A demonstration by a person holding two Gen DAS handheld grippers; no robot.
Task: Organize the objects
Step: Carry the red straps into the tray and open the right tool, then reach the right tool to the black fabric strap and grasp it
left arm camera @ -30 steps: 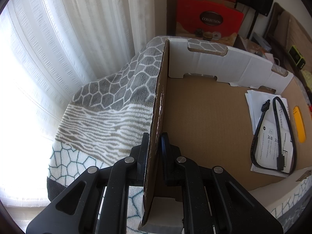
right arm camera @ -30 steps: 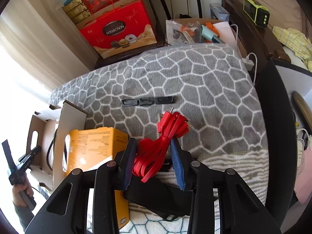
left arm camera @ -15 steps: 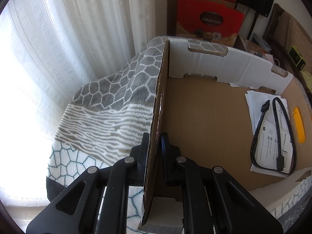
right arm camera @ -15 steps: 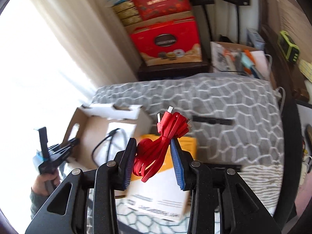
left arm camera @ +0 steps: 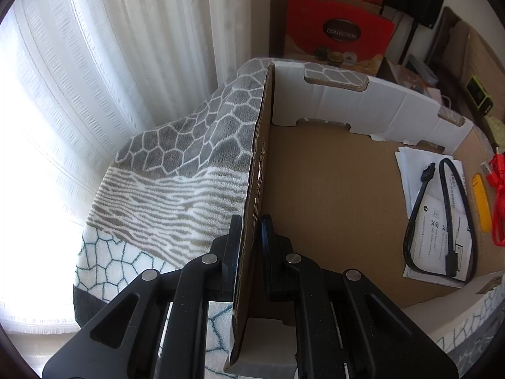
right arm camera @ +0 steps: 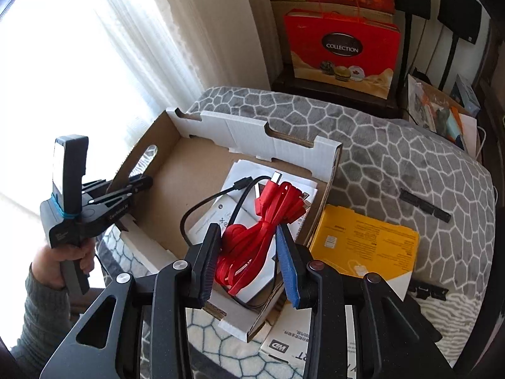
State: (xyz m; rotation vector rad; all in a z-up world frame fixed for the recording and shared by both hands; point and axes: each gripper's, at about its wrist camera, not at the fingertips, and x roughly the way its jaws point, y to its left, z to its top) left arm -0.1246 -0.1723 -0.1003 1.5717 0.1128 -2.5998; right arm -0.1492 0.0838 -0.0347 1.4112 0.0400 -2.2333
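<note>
A shallow cardboard box lies on the patterned blanket. My left gripper is shut on the box's left wall, and it appears from outside as the left gripper in the right wrist view. Inside the box rest white leaflets and a black cable. My right gripper is shut on a bundled red flat cable and holds it above the box's right half. That red cable shows at the right edge of the left wrist view.
A yellow box lies on the blanket just right of the cardboard box, with black clips beyond it. Red gift boxes stand behind the bed. Curtains hang at the left. A hand holds the left gripper's handle.
My right gripper has carried the red cable leftward, from over the blanket and the yellow box to above the cardboard box. The left gripper has kept its hold on the wall.
</note>
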